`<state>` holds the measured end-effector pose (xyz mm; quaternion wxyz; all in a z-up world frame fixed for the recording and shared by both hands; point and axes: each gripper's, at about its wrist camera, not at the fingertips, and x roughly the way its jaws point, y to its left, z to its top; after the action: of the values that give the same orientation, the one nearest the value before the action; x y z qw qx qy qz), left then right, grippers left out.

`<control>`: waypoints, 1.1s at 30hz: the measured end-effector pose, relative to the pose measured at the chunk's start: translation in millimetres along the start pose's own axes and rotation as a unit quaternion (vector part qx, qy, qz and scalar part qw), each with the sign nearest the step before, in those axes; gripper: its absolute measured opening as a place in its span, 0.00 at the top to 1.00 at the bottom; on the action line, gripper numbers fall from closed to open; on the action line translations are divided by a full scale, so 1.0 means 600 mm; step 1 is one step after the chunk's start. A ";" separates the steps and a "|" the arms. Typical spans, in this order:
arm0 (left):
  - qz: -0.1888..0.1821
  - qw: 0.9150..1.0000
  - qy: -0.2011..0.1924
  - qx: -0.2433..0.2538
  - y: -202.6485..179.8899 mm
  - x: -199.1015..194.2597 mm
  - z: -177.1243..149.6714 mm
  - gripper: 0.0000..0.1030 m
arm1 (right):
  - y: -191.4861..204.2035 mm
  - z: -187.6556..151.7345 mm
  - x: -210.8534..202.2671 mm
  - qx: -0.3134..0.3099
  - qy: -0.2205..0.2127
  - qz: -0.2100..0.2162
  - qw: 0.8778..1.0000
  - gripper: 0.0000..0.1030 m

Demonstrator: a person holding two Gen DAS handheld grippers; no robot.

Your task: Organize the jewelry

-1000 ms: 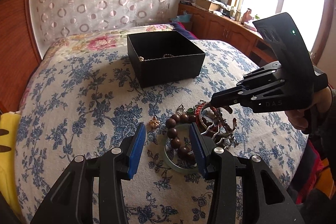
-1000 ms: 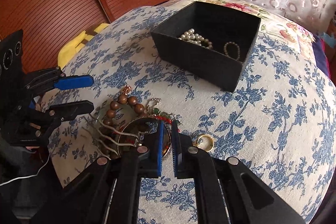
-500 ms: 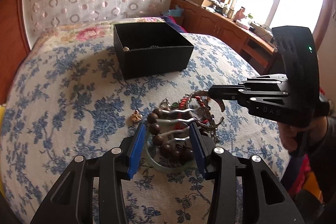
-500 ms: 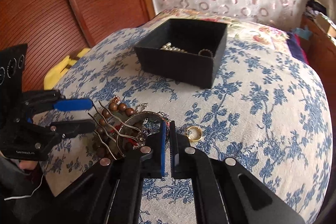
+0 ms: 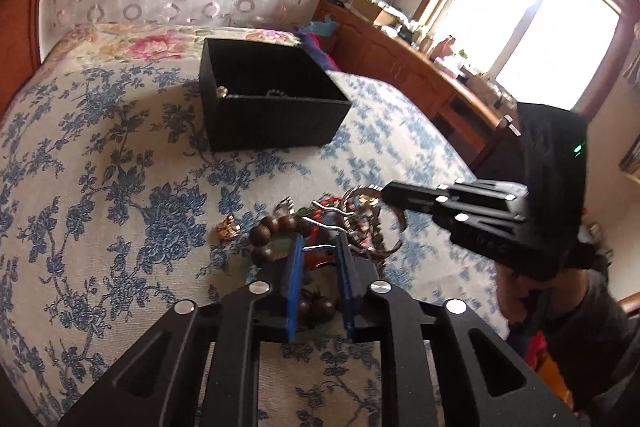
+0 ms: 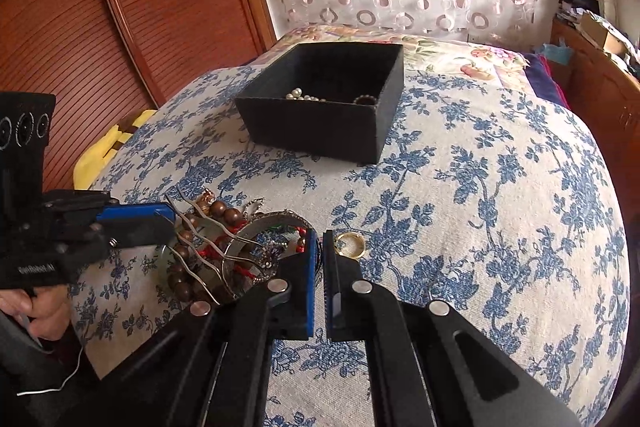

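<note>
A silver hair comb with wavy prongs hangs tilted over a heap of jewelry on the bed. My right gripper is shut on its arched, ornate head. My left gripper is closing, and its blue pads pinch the prong ends from the opposite side; it also shows in the right wrist view. Under the comb lie a brown wooden bead bracelet, red cord and a pale green bangle. A gold ring lies just right of the heap. The black box stands farther back with pearls inside.
A small gold ornament lies left of the beads. The blue floral bedspread stretches wide to the right. A wooden cabinet runs under the window, a wooden wall panel stands at the left, and something yellow lies at the bed's edge.
The right gripper has raised the comb's head off the heap, so the prongs point toward the left gripper. The left jaws have narrowed from wide apart onto the prongs.
</note>
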<state>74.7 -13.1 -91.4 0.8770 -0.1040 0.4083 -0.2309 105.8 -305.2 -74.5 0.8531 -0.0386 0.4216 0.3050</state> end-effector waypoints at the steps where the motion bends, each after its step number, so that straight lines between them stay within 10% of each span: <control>1: -0.004 1.000 -0.003 0.001 -0.002 -0.003 0.001 0.89 | -0.002 -0.002 -0.001 0.001 0.001 0.000 1.000 0.96; 28: 0.001 0.996 -0.028 0.090 -0.089 -0.027 0.012 0.98 | 0.035 -0.011 0.004 -0.088 0.095 0.032 0.991 0.91; 33: 0.000 0.996 -0.028 0.089 -0.087 -0.027 0.009 0.98 | 0.035 -0.017 0.017 -0.107 0.119 0.036 0.986 0.73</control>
<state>53.1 -50.7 -57.4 0.8940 -0.0319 0.3612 -0.2632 91.9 -286.5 -84.8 0.7765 -0.1507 0.4858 0.3720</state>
